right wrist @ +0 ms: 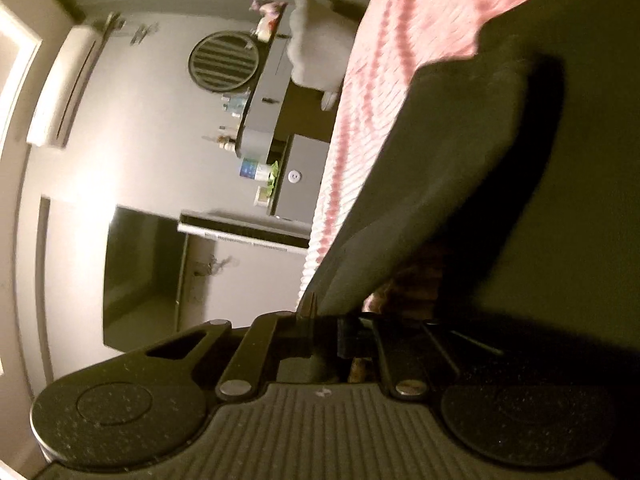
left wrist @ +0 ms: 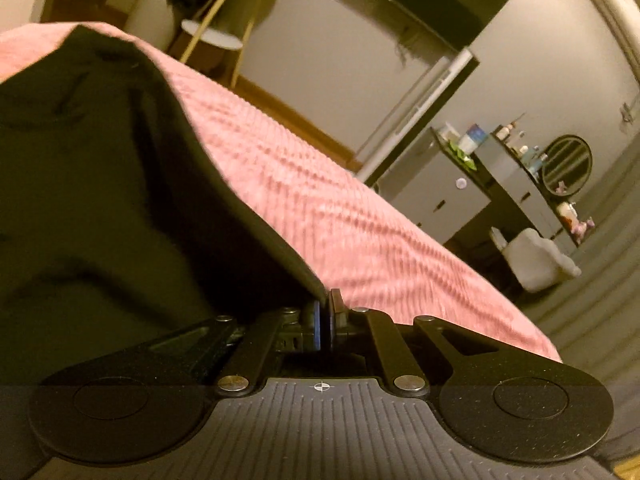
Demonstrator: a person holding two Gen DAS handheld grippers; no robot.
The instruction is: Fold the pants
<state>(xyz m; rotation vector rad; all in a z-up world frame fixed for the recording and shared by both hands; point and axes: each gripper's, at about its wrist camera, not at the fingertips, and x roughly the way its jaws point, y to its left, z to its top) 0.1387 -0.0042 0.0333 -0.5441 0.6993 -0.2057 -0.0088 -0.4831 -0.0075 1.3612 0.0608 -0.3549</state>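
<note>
Dark pants edge pinched in both jaws, apparently, over pink bedspread.

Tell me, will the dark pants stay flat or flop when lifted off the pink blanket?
Probably flop: the dark pants already sag in soft folds from the left gripper. They look light, since one pinched edge holds them up. They shouldn't slide much on the ribbed pink blanket.

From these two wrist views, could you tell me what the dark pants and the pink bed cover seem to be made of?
The pants look like a soft, matte woven or knit fabric, dark olive to black: they drape in broad folds with no sheen. The exact fibre cannot be told. The bed cover looks like a plush, ribbed textile, perhaps fleece or chenille: regular raised ridges run across its pink surface.
</note>
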